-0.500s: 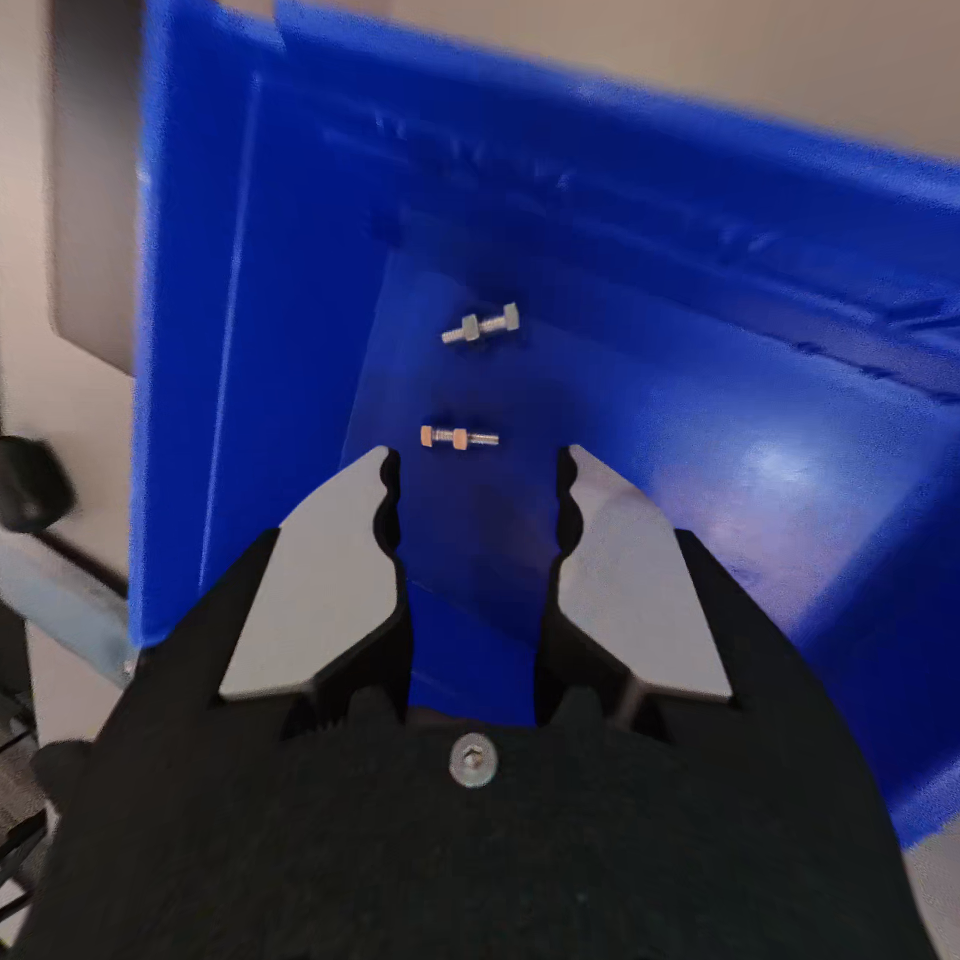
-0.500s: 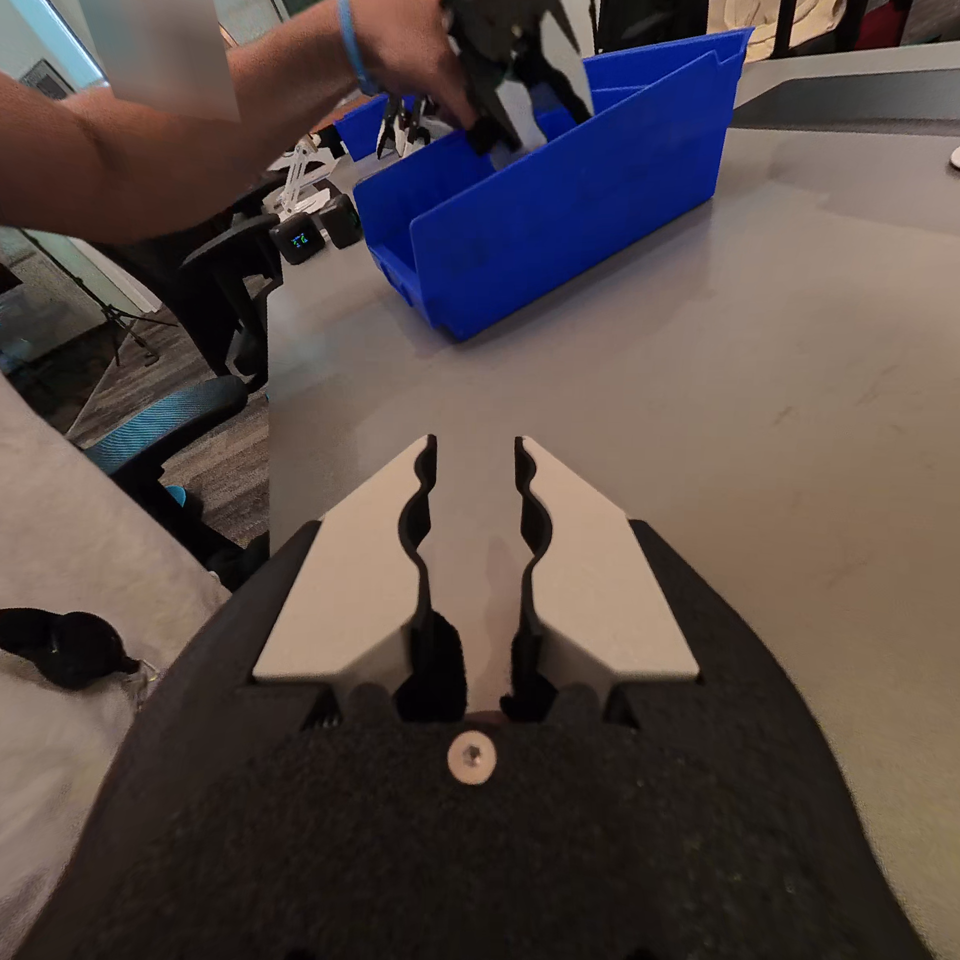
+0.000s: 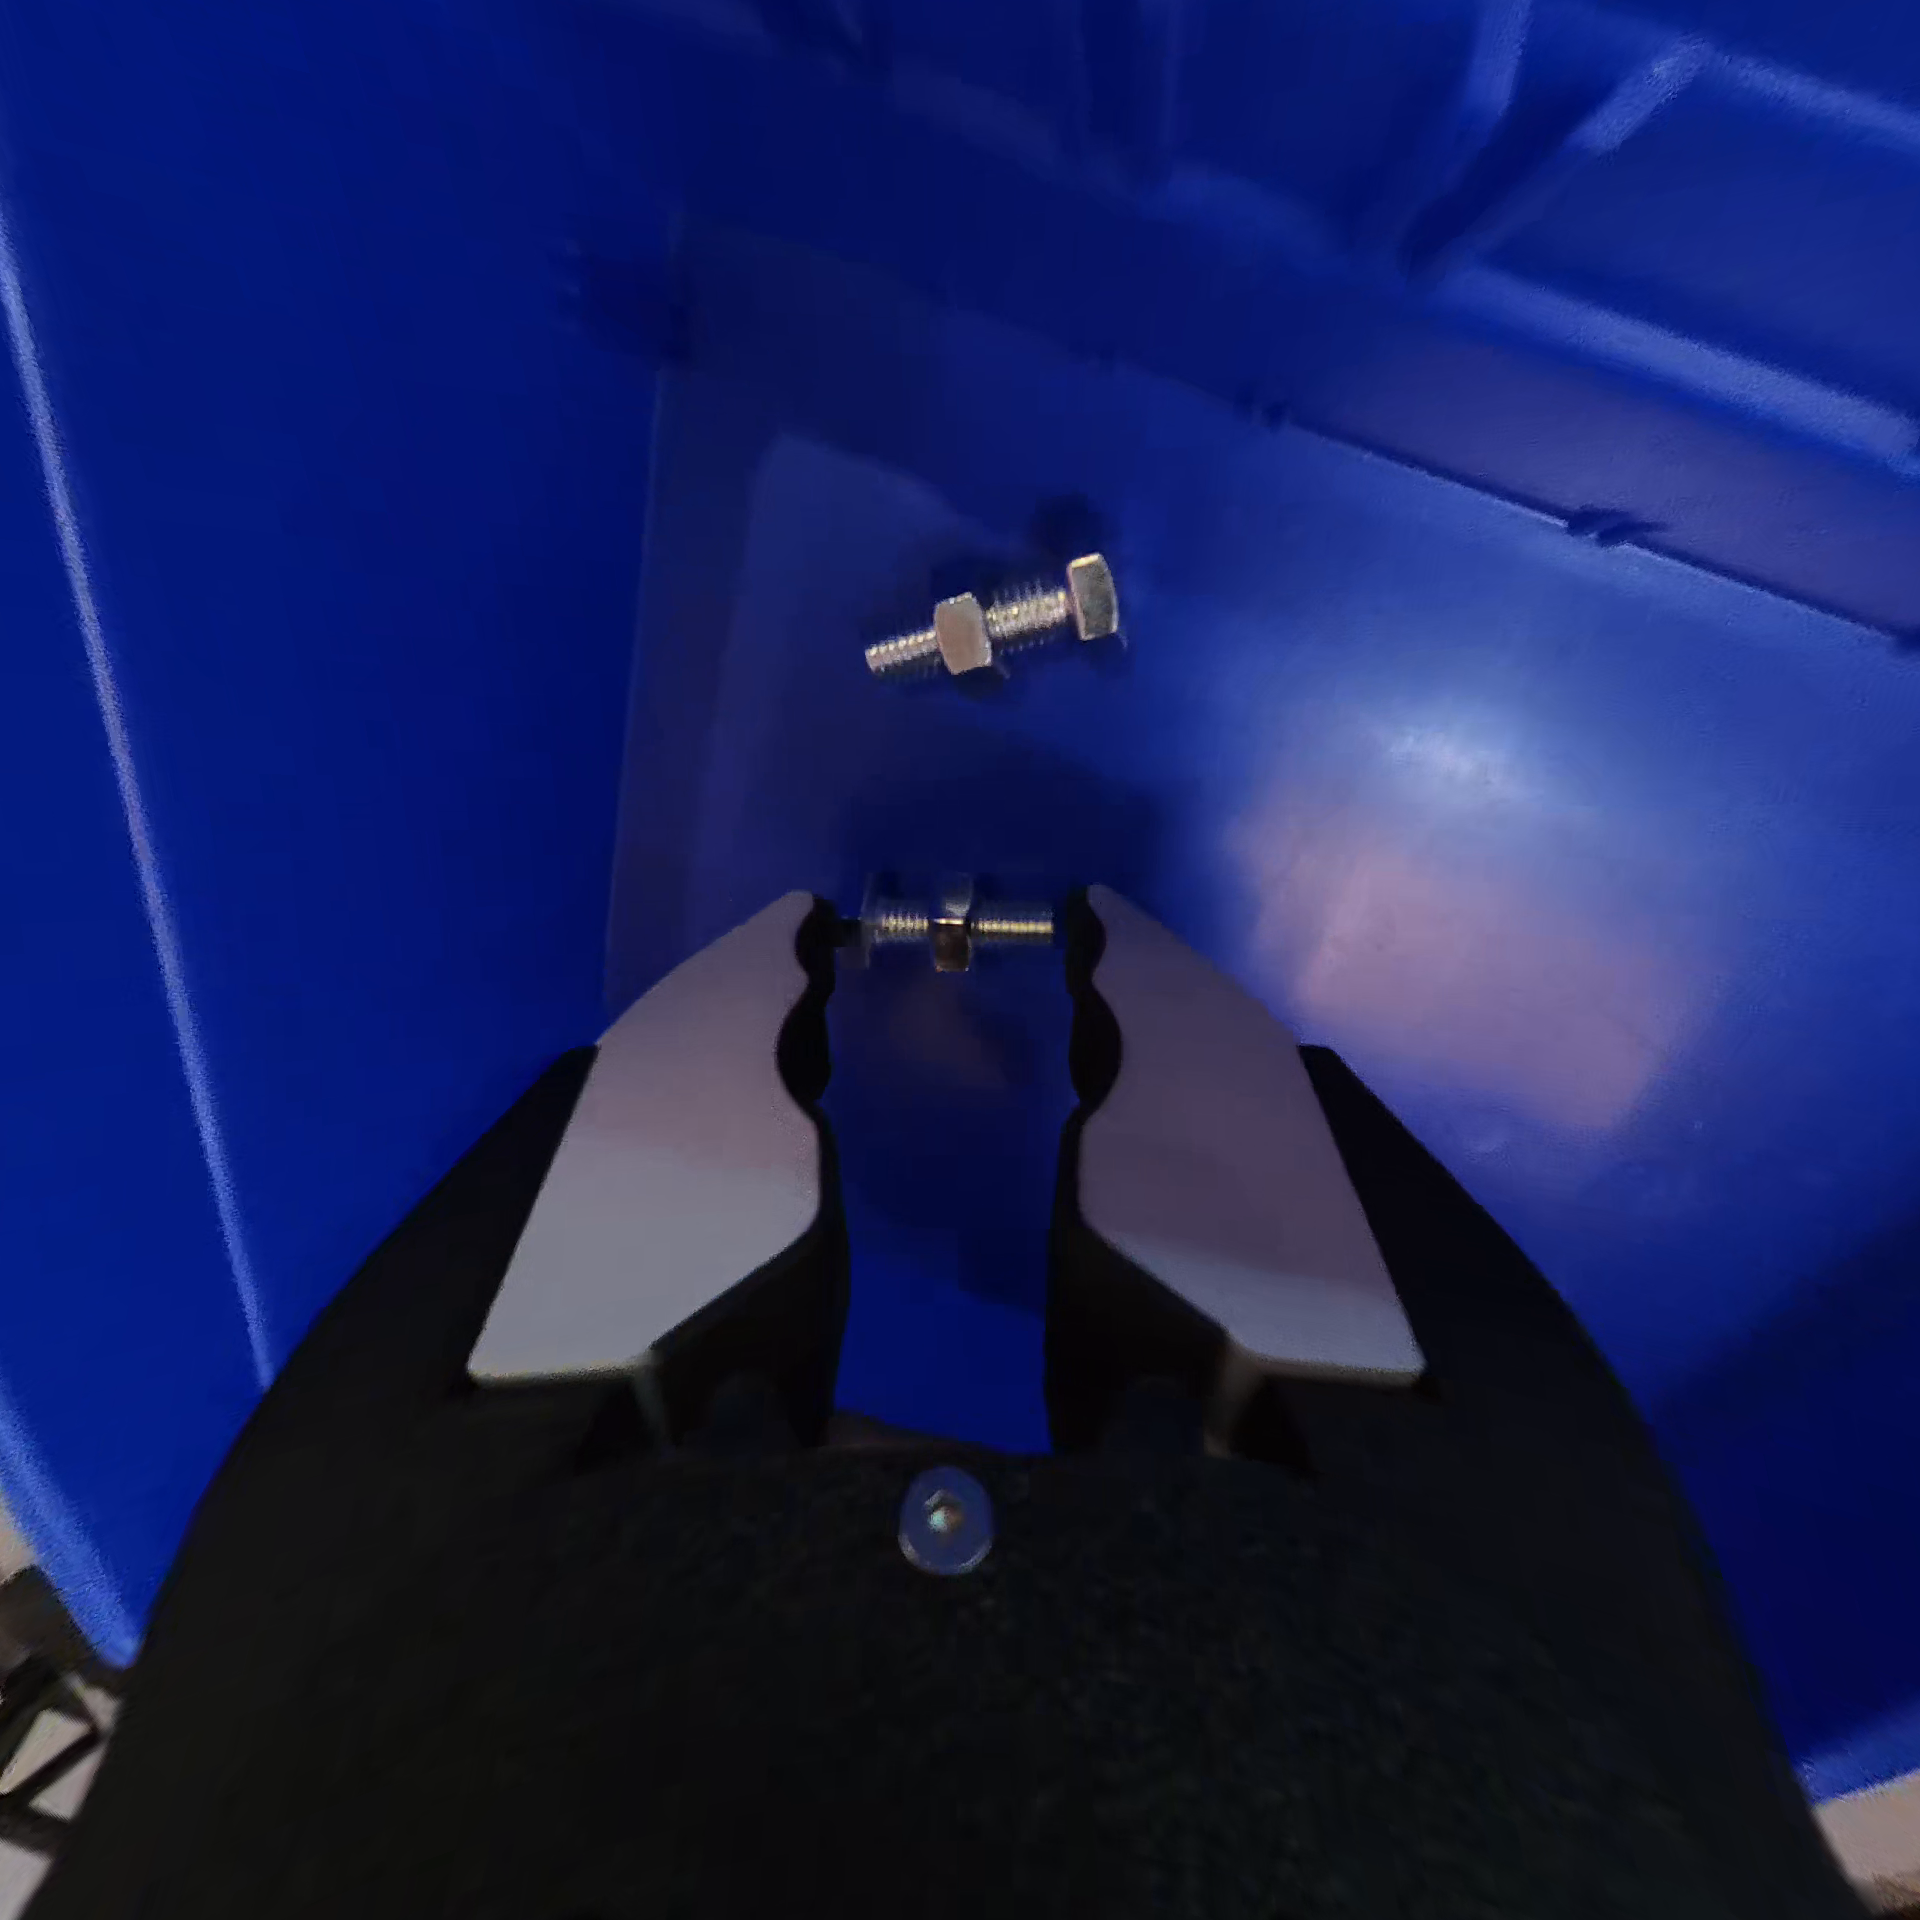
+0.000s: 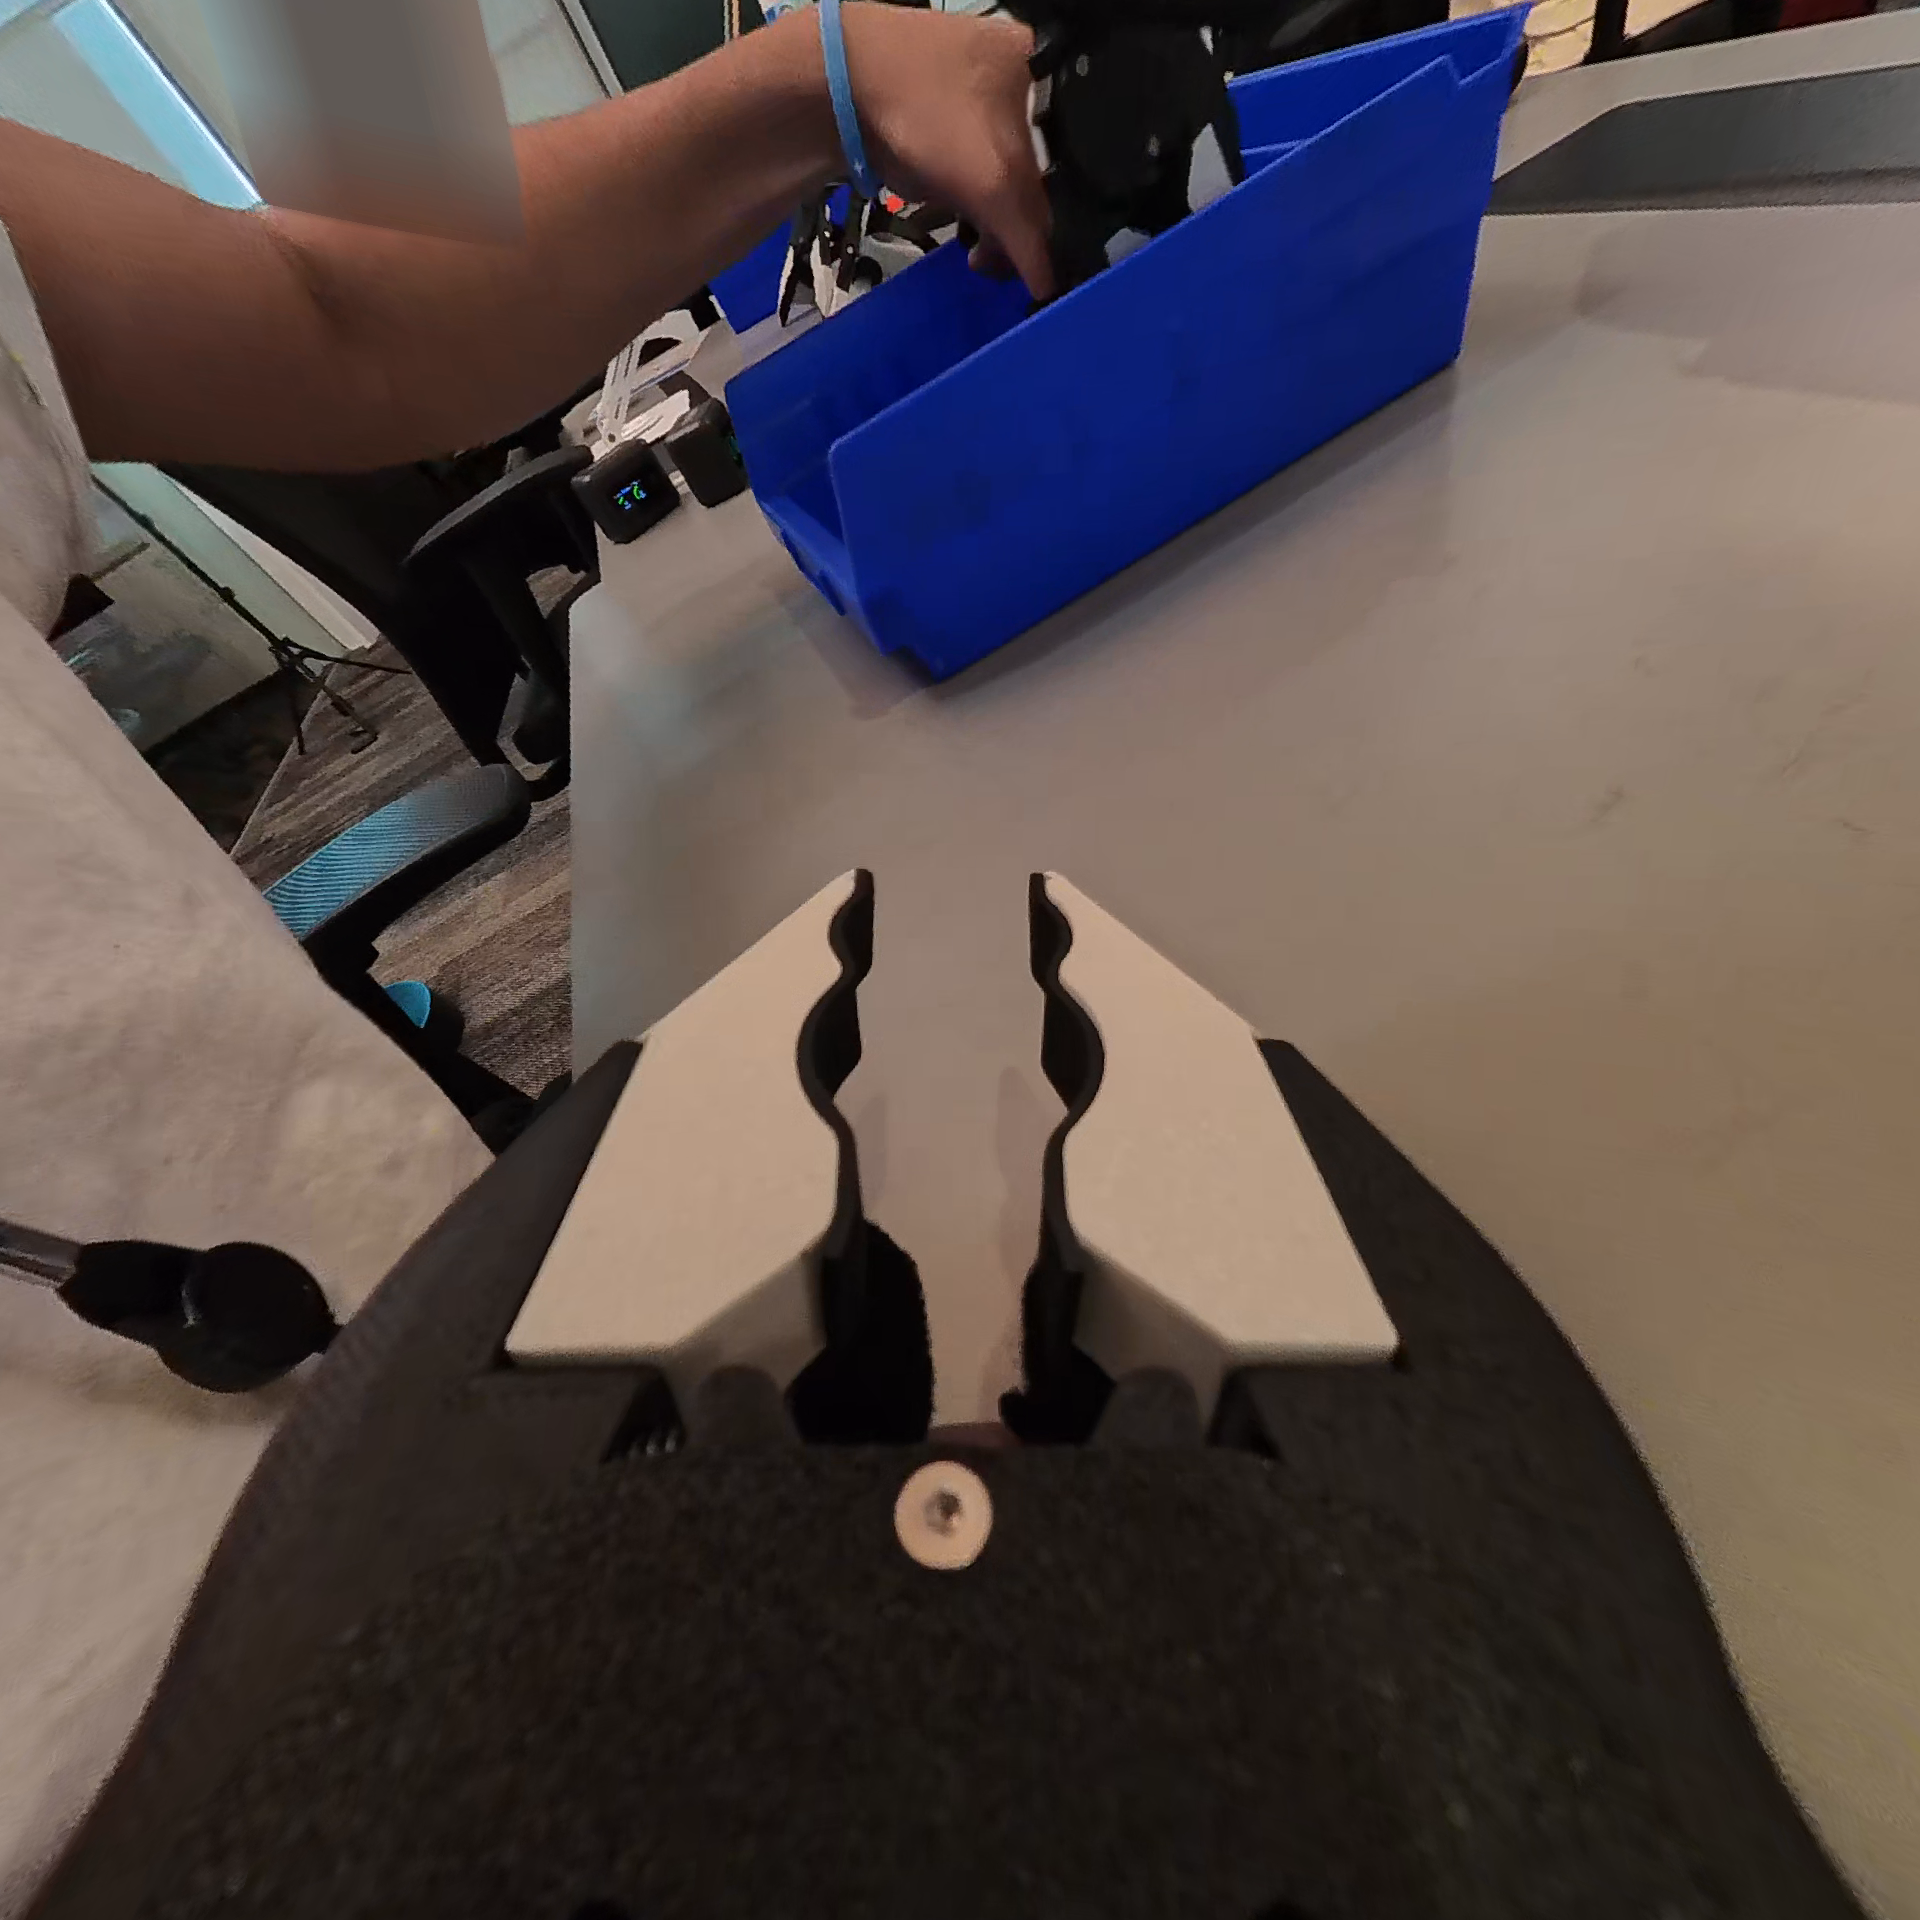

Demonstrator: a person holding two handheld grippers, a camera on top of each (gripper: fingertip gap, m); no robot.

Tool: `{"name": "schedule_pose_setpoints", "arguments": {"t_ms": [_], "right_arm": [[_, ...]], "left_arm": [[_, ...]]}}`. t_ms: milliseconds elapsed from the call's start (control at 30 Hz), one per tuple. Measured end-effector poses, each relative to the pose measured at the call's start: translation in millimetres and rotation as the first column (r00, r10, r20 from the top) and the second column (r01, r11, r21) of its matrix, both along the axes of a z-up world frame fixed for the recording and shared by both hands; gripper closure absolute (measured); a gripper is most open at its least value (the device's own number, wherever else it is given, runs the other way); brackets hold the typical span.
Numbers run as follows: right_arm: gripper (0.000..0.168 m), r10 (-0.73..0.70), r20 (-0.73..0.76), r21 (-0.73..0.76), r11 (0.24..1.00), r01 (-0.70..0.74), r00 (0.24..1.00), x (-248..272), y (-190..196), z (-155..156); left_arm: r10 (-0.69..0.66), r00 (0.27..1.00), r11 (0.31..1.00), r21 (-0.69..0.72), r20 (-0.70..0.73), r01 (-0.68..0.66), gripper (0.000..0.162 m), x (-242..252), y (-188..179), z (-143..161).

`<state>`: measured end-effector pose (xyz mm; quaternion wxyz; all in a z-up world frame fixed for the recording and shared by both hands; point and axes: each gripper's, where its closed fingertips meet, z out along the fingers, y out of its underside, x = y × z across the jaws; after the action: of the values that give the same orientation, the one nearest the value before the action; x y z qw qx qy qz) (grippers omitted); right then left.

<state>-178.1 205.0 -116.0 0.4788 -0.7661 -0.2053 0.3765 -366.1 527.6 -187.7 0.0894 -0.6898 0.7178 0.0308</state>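
My left gripper [image 3: 951, 925] reaches down into a blue bin [image 3: 312, 727]. Its fingertips press on the two ends of a silver bolt with a nut [image 3: 951, 932] lying on the bin floor. A second silver bolt with a nut [image 3: 992, 629] lies a little farther in, untouched. My right gripper [image 4: 951, 894] is open and empty, hovering low over the grey table [image 4: 1403, 831], well short of the same blue bin [image 4: 1143, 447]. In the right wrist view a person's hand [image 4: 935, 135] holds the left gripper inside that bin, and the bin wall hides its fingers.
The bin's walls stand close on the left and far side of my left gripper. Small black devices [image 4: 629, 499] sit at the table's left edge, with office chairs [image 4: 488, 561] beyond. The person's arm [image 4: 416, 291] crosses above the table's left part. My hands' fingertips stand some 40 cm from each other.
My left gripper has gone deeper into the bin and narrowed its jaws onto the nearer bolt. The right gripper has hardly moved.
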Motion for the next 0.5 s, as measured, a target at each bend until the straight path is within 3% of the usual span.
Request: {"name": "schedule_pose_setpoints", "arguments": {"t_ms": [300,400,500], "right_arm": [[0.139,0.011,-0.034,0.007,1.000,-0.011,0.999,-4,-5,6],[0.139,-0.016,0.017,0.041,0.999,0.015,1.000,0,-2,5],[0.139,-0.039,0.102,0.127,0.992,0.026,0.994,1,3,8]], "left_arm": [[0.081,0.996,0.997,0.019,0.022,-0.081,0.121,-6,-3,7],[0.139,0.971,0.990,0.008,0.197,-0.144,0.122,0,-13,37],[0.209,0.823,0.977,-0.146,0.528,-0.155,0.122,26,-55,97]]}}
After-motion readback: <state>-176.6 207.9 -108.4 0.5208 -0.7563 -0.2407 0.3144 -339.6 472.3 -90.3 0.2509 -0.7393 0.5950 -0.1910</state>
